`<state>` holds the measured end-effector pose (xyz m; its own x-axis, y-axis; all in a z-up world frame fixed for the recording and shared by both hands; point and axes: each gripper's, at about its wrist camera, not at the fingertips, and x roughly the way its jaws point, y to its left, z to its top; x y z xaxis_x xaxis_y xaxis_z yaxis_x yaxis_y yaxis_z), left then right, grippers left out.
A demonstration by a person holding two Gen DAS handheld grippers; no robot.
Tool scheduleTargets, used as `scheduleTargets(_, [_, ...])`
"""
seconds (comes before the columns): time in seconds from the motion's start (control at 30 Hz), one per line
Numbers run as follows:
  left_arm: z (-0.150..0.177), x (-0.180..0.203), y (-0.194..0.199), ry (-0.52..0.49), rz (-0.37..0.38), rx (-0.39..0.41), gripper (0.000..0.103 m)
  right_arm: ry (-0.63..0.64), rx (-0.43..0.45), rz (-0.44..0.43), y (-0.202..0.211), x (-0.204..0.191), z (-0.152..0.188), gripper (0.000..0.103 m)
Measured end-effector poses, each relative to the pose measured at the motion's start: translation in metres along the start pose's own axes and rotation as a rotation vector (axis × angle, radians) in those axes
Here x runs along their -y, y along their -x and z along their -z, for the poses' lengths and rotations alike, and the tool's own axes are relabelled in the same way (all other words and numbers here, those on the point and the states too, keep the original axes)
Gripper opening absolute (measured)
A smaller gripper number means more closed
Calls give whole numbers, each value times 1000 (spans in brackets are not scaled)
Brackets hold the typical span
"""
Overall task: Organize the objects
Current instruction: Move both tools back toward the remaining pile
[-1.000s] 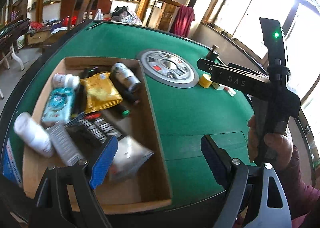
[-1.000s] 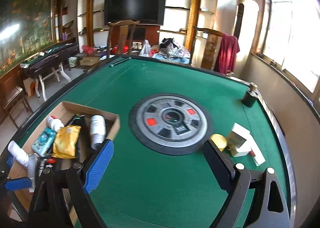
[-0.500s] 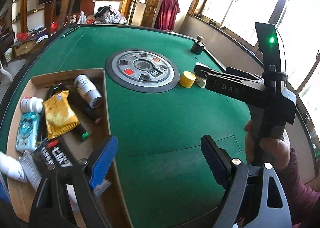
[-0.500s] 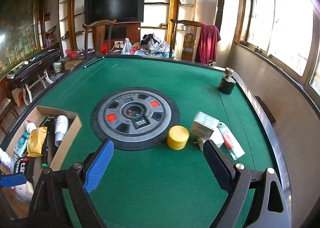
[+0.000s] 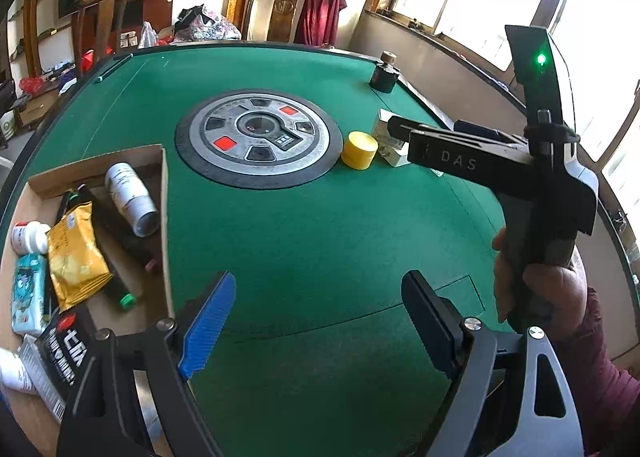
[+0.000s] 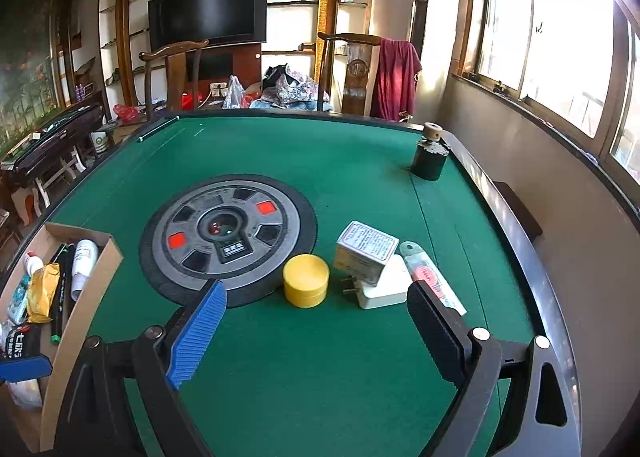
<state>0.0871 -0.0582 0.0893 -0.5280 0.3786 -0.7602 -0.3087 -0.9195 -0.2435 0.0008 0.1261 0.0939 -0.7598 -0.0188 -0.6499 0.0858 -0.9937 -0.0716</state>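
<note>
Both the left gripper (image 5: 316, 317) and the right gripper (image 6: 316, 321) are seen with jaws released and nothing between them above the green counter (image 6: 360, 161). Just right of the round centre panel (image 6: 228, 235), a yellow jar (image 6: 306, 280), a small box (image 6: 366, 253), a white adapter (image 6: 384, 289) and a partly hidden tube (image 6: 428, 277) are clustered. Left of the panel, the cardboard box (image 5: 162, 193) of items is cut off by the frame edge, and its labels cannot be read.

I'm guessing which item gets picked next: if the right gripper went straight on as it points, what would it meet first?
Probably the yellow round container, centred between the open right gripper fingers; only bare green felt lies before it, though depth is uncertain.
</note>
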Motion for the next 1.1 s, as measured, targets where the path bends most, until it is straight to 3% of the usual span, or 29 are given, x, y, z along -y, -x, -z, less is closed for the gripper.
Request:
scheduleTargets(0.23, [-11,4,-23,2,-8,-21,84,8,-3,36,-16,19,-12,95])
scheduleTargets(0.37, [-26,4,-30,8,-25,-9,84,-13,23,96,-27,50,-31,96])
scheduleTargets(0.5, [-50,5,-37,13,-48,31,84,-224,3,57,-42,117,-37,97])
scheduleTargets(0.63, [-74,15,-58,-4,-77,73,84,-466,-57,-13,-60,176,-18,97])
scheduleTargets(0.83, [-97,41,-116,-151,-111,83,84,-558,-91,-40,-72,193,-4,97])
scheduleTargets(1.1, [-102,51,-156,-209,-125,53,84,-542,-130,-59,-87,189,-2,97])
